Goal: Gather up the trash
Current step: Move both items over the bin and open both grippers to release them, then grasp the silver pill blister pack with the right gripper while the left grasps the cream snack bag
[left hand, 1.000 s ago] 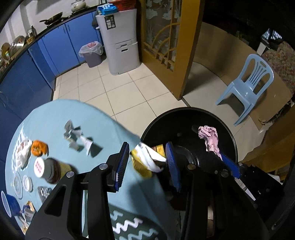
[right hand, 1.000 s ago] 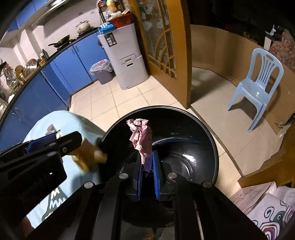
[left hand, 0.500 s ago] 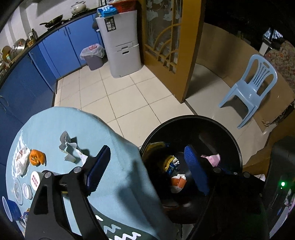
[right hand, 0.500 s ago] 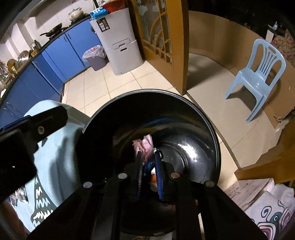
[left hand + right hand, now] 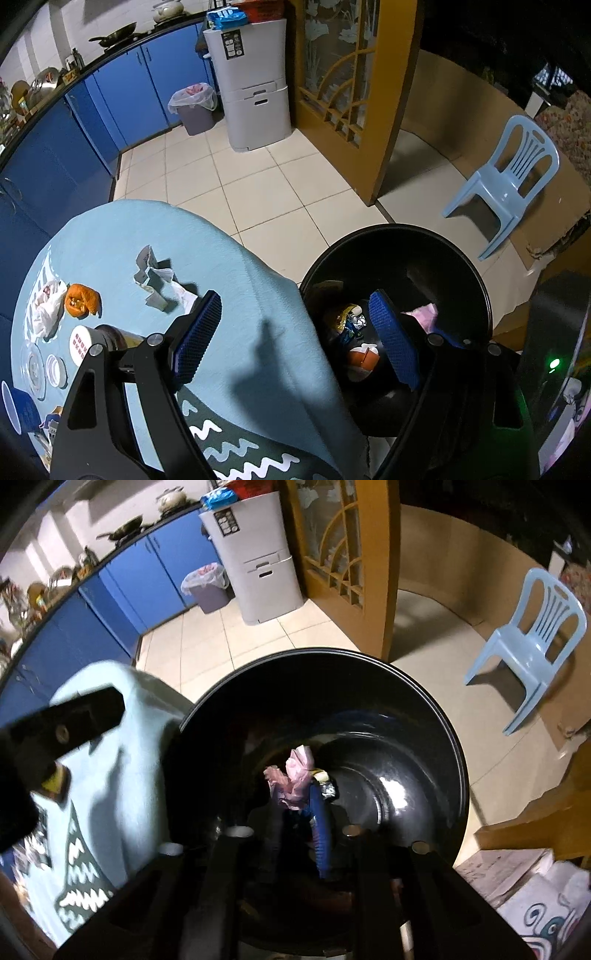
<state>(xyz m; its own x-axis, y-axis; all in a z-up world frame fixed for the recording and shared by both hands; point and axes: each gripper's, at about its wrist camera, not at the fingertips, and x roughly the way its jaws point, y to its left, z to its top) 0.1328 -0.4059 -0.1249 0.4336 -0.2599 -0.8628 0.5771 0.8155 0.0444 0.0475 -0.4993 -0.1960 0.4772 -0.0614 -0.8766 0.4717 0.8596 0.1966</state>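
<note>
Crumpled trash lies in the black bin, both grippers spread and empty.

A crinkled pink wrapper [image 5: 295, 775] sits deep in the glossy round black bin [image 5: 476, 280], beside foil and orange packets [image 5: 351, 332]. The right gripper [image 5: 295, 823] reaches into the bin; its ribbed blue pads have just been parting, and the wrapper lies loose at their tips, released. The left gripper [image 5: 295, 339] stands wide, nothing between its pads: one pad over the light-blue tablecloth [image 5: 147, 229], the other over the bin's mouth. Further left on the cloth lie torn grey paper scraps [image 5: 155, 273] and an orange wrapper [image 5: 81, 299].
</note>
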